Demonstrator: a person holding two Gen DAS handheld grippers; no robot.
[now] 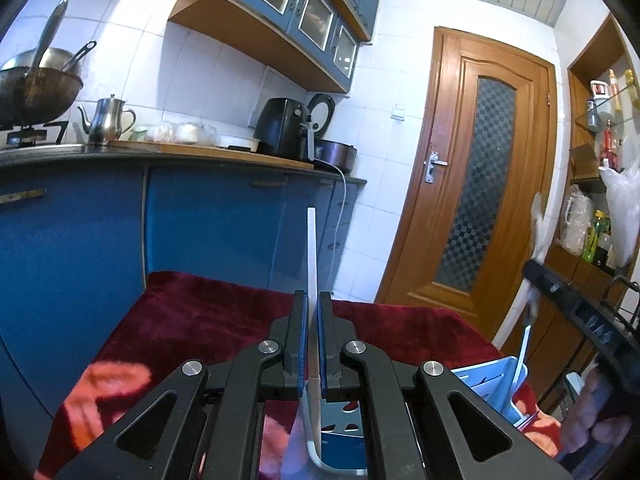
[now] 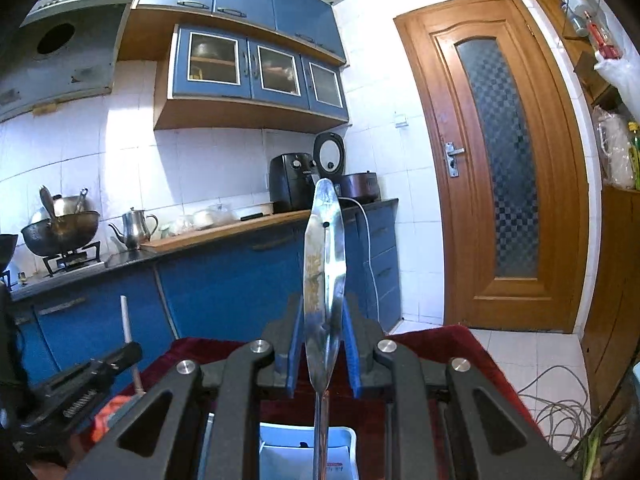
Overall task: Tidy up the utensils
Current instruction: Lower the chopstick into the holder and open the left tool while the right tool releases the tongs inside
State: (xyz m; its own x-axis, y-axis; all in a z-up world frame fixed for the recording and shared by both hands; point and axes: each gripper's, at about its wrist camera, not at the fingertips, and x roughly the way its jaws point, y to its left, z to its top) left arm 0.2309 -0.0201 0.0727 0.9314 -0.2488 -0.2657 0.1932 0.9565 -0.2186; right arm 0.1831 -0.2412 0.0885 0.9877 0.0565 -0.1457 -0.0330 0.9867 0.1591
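Note:
My left gripper is shut on a flat white utensil handle that stands upright; its lower end widens below the jaws over the red cloth. A light-blue utensil holder sits at the lower right. Beside it my right gripper carries a thin utensil stem that reaches down to the holder. In the right wrist view my right gripper is shut on a shiny steel utensil that points up, with the holder directly beneath. The left gripper with its white handle is at the left.
Blue base cabinets and a counter run behind the cloth-covered table. On the counter stand a steel kettle, a wok on the stove and a black air fryer. A wooden door is at right; cables lie on the floor.

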